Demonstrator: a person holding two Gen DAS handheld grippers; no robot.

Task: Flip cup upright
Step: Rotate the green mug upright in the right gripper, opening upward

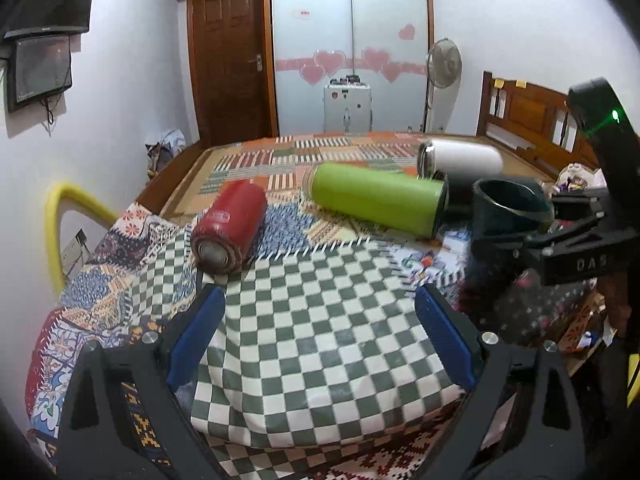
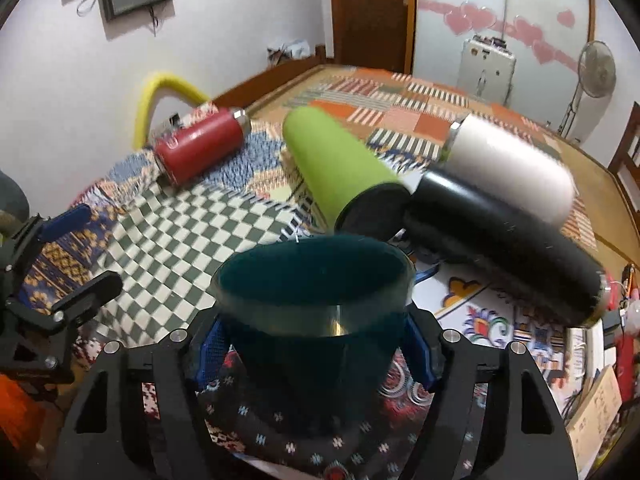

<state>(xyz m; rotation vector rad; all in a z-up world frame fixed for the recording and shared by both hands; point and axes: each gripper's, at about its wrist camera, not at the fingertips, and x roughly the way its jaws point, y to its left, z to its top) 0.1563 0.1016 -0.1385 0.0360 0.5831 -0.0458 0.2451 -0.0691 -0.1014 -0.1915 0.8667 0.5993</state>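
while four other vessels lay on their sides on the patchwork bedspread (image 1: 320,320), namely a red flask (image 2: 200,146), a green tumbler (image 2: 340,168), a white bottle (image 2: 516,168) and a black bottle (image 2: 504,248), the dark teal cup (image 2: 316,312) was clamped between the right gripper's (image 2: 316,356) blue pads (image 2: 418,350), mouth up, long axis near vertical, above the bedspread. the left gripper (image 1: 320,344) stood apart, holding nothing, over the checked patch.

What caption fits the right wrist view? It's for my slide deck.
Right gripper holds a dark teal cup, mouth up, above the patterned bedspread.
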